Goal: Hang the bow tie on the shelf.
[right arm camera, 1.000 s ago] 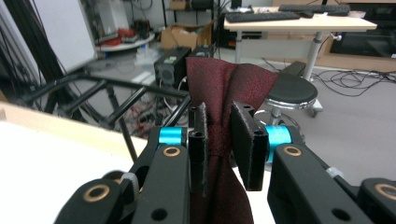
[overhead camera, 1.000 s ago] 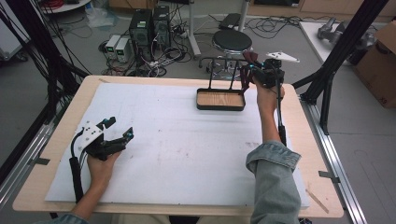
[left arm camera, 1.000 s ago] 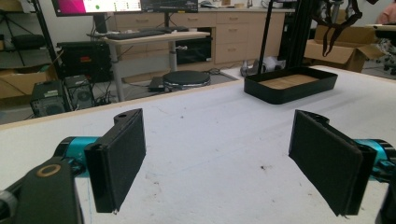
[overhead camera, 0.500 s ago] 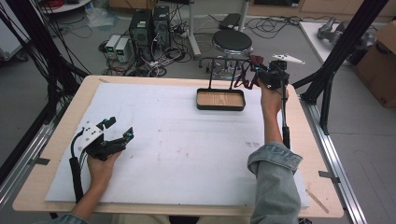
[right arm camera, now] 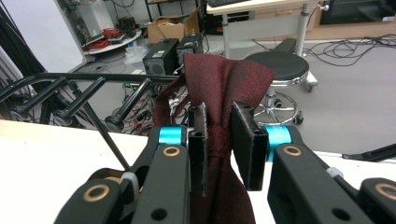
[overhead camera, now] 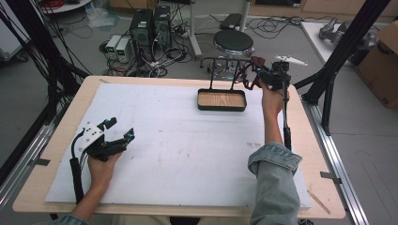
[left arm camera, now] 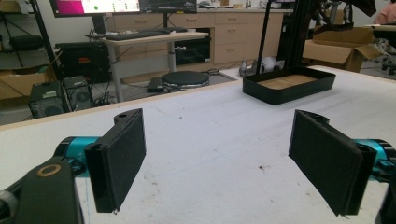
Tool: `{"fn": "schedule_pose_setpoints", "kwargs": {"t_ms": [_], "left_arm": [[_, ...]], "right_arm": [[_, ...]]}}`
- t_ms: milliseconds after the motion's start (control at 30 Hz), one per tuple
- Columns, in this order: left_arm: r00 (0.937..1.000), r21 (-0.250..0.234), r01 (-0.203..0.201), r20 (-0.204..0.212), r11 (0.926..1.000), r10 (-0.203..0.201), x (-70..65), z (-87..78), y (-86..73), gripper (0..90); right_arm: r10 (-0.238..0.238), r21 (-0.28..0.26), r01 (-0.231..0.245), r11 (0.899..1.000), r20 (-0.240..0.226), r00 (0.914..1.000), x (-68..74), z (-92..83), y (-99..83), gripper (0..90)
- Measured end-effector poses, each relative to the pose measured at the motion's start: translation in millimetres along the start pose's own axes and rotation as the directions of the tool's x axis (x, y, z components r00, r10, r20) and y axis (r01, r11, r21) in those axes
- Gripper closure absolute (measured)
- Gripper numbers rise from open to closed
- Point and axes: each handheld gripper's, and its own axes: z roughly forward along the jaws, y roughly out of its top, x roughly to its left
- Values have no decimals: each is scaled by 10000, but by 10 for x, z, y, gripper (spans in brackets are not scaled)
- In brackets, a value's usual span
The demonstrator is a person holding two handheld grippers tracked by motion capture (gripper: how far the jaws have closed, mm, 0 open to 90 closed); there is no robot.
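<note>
My left tongs [overhead camera: 117, 136] rest on the bench [overhead camera: 169, 150] exactly where they were a second ago, jaws spread wide with nothing between them, the black tray [overhead camera: 221, 100] well ahead of them and off to their right. My right tongs [right arm camera: 219, 140], clamped on the dark red cloth [right arm camera: 224, 84], have carried it from just above the tray's right end out past the bench's far edge, close to the black rack [right arm camera: 70, 91] standing to their left. I judge the cloth is headed for that rack, not the tray.

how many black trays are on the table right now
1: a shallow black rectangular tray with a wooden floor sits at the table's far edge, just left of the right gripper.
</note>
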Motion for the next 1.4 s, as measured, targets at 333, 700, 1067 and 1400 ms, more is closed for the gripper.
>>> {"fn": "schedule_pose_setpoints", "kwargs": {"t_ms": [333, 700, 1067, 1400], "left_arm": [[10000, 33, -13, -20, 10000, 13, 0, 0, -1, 192], [10000, 29, 21, -17, 10000, -21, -1, 2, -2, 193], [10000, 16, -7, 9, 10000, 7, 0, 4, -2, 193], [10000, 19, -17, 31, 10000, 17, 0, 4, -2, 195]], "right_arm": [[-95, 281, 91, 9996, 160, 9998, -1, 41, -35, 765], [69, 523, -80, 9986, 217, 9997, -38, 36, -50, 762], [66, 651, -87, 9978, 327, 9994, -30, 26, -51, 748], [22, 693, -53, 9976, 446, 9990, -8, -2, -36, 742]]}}
